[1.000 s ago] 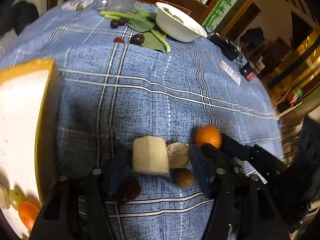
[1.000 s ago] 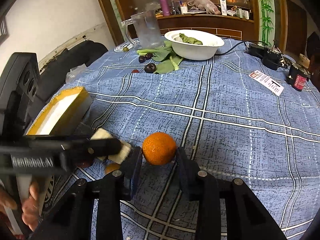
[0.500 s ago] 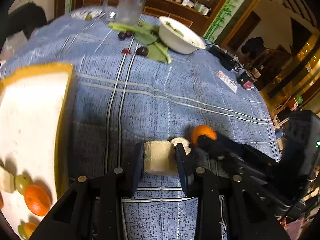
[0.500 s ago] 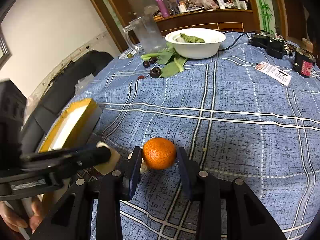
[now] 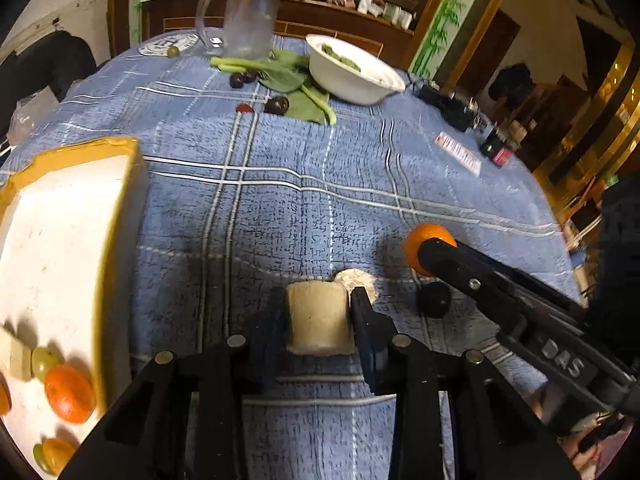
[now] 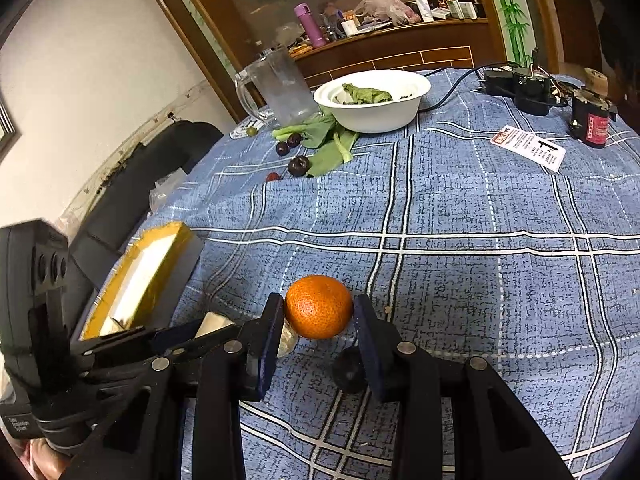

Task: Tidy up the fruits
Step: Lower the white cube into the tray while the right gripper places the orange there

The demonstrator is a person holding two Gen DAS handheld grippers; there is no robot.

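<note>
Fruit lies spread over a surface [image 5: 360,208] under a blue checked cloth. Largest on it is a white tray [image 5: 56,248] with a yellow rim at the left edge, holding 2 oranges [image 5: 69,399], a green grape [image 5: 43,360] and a pale chunk. At the far end stand a white bowl [image 5: 352,76] with greens inside and a clear jug [image 5: 248,20], with loose green leaves [image 5: 296,96] and 3 dark plums [image 5: 277,105] beside them.

Left tongs [image 5: 318,320] are clamped on a pale cut block of fruit [image 5: 318,316], held near the cloth just right of the tray. Right tongs [image 6: 318,318] are pressed together on an orange [image 6: 319,306], both pads against its sides, close beside the left pair. Between and below the 2 pairs, on the cloth, sit a pale round slice [image 5: 358,280] and a small dark round fruit [image 5: 434,299]; what kind, I cannot tell.
</note>
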